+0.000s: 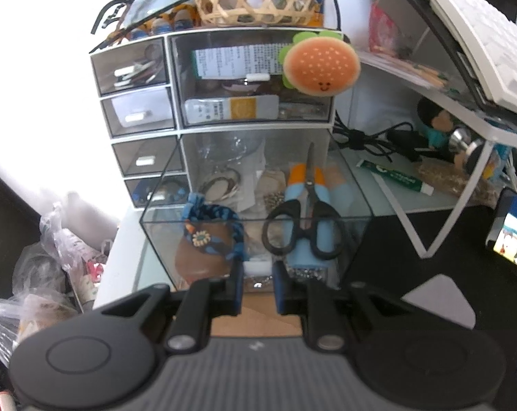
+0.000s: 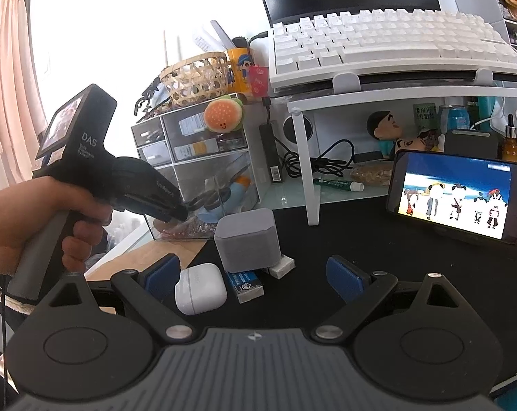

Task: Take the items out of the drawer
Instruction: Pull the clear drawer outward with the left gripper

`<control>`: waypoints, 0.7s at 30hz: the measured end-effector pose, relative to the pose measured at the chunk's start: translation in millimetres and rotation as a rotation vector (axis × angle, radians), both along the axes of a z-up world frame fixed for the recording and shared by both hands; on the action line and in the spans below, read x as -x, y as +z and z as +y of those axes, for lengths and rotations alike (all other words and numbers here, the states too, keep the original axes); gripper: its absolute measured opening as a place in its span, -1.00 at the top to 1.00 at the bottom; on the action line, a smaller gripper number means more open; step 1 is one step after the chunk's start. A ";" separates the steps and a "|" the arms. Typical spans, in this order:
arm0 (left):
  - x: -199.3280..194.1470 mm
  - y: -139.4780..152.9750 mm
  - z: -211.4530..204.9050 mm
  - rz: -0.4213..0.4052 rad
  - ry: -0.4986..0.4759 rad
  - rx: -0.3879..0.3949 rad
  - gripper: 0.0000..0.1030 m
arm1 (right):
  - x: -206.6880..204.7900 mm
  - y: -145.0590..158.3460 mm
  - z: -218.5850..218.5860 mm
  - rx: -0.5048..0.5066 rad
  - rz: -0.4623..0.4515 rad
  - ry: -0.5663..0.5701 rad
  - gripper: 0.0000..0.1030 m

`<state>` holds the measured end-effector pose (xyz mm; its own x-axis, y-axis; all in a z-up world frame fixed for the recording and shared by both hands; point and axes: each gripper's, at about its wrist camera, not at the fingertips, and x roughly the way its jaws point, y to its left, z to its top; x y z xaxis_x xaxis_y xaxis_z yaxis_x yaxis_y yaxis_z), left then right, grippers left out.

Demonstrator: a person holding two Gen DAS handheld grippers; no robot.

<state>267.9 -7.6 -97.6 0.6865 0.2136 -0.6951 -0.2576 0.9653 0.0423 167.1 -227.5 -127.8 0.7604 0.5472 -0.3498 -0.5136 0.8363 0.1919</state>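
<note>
Two grippers, one clear pulled-out drawer [image 1: 176,185], nothing lifted yet.
Left wrist: we see the left gripper [image 1: 256,282] clamped on the drawer's white handle [image 1: 257,268], black-handled scissors [image 1: 304,229] inside; a jerk could tip it out. Right wrist: we see the right gripper [image 2: 255,275] spread wide, empty, over a white earbud case [image 2: 201,287].

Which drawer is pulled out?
The big bottom drawer, the one with the scissors inside. It sticks far out toward the left gripper, which grips its front handle. Every other drawer is pushed in.
</note>
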 end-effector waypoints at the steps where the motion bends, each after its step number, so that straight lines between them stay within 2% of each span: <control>1: 0.8 0.2 -0.7 0.001 0.000 -0.002 0.64 | 0.1 0.0 -0.2 -0.002 0.000 0.001 -0.85; 5: 7.5 1.4 -1.3 0.007 -0.031 0.002 0.64 | 0.7 -0.1 -1.2 -0.008 0.000 0.007 -0.85; 21: 19.6 3.3 -3.9 0.016 -0.030 0.005 0.64 | 7.2 1.8 -3.4 -0.023 -0.006 0.029 -0.85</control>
